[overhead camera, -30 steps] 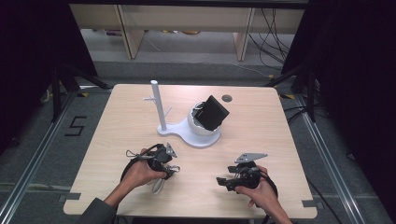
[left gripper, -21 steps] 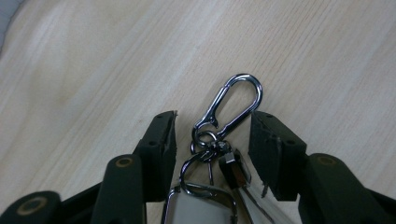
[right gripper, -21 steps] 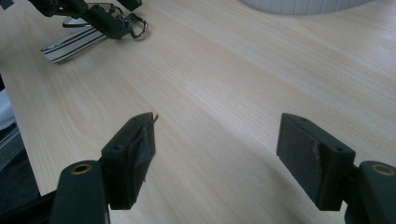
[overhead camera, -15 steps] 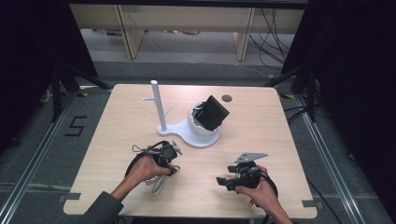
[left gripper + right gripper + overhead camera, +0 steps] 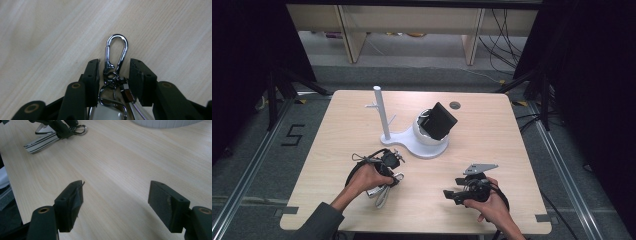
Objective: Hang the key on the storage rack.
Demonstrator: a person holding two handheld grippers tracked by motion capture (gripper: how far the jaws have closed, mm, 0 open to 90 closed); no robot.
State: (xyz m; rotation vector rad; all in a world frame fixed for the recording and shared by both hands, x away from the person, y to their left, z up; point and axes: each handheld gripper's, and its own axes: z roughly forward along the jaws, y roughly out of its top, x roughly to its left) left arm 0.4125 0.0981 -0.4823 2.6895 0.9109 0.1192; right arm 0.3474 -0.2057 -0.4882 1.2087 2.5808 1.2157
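Left tongs (image 5: pixel 113 75) have edged forward around the shiny metal carabiner (image 5: pixel 116 53).

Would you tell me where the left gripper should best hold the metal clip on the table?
Probably at the swivel under the metal clip, straight from above with a jaw on either side: it lies flat, and its narrow waist already sits between the left gripper's jaws.
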